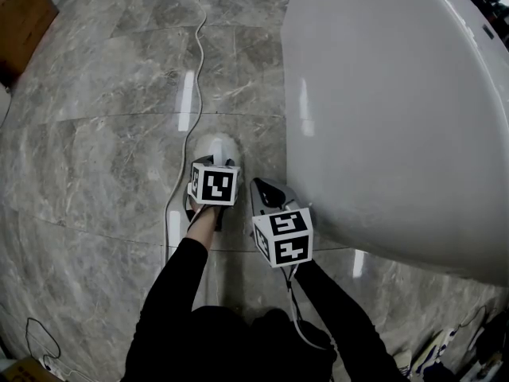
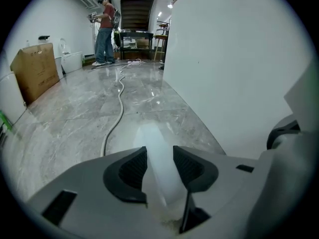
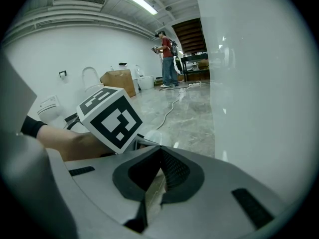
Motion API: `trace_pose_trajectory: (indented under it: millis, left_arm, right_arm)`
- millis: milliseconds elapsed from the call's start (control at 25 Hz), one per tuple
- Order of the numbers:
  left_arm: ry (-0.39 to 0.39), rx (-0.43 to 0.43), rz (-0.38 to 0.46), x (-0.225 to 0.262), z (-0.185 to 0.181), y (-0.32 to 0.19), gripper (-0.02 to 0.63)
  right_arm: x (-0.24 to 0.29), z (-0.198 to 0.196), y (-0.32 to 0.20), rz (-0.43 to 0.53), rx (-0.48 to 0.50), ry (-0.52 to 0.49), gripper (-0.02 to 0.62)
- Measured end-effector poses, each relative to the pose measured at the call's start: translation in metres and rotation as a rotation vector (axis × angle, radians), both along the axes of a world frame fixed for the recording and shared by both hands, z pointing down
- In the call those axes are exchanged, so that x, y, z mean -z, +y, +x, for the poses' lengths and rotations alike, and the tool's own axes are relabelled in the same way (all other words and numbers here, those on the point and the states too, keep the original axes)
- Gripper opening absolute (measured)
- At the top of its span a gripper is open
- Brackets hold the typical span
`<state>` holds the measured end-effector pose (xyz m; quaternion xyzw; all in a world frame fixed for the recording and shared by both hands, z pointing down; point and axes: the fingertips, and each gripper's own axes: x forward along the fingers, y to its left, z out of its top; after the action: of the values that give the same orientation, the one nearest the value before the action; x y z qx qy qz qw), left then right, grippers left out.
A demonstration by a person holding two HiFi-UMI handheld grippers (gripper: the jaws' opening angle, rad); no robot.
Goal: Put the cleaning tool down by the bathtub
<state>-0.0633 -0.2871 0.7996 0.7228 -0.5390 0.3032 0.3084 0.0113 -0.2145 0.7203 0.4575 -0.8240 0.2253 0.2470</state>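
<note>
The cleaning tool (image 1: 213, 146) is white, with a rounded head resting on the marble floor just left of the white bathtub (image 1: 382, 118). Its pale handle (image 2: 155, 158) runs up between the jaws of my left gripper (image 1: 211, 161). In the left gripper view my left gripper (image 2: 159, 156) has its dark pads standing on either side of the handle, parted and not clamping it. My right gripper (image 1: 260, 185) hovers beside the left one, close to the tub wall. In the right gripper view my right gripper (image 3: 160, 151) has its pads meeting at the tips, with nothing between them.
A white cable (image 1: 199, 46) snakes across the floor away from me. The tub's wall (image 2: 224, 73) rises close on the right. A wooden cabinet (image 1: 20, 18) stands far left. A cardboard box (image 2: 35, 71), a toilet (image 3: 89, 78) and a person (image 2: 105, 29) are in the distance.
</note>
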Motion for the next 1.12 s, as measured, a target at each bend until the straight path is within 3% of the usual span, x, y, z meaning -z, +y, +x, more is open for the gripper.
trace_pose_trajectory:
  millis: [320,760,1120]
  left_arm:
    - [-0.1,-0.037,0.059,0.01,-0.009,-0.003,0.207]
    - [0.025,-0.085,0.216,0.073,-0.007,0.007,0.201]
    - [0.125,-0.068,0.39,0.145,-0.017,0.021,0.014]
  right_arm:
    - [0.002,-0.002,-0.004,0.004,-0.002,-0.001,-0.002]
    - [0.008,-0.002,-0.005,0.022,-0.005,-0.012,-0.001]
    - [0.03,-0.002,-0.007,0.042,0.016,-0.018,-0.001]
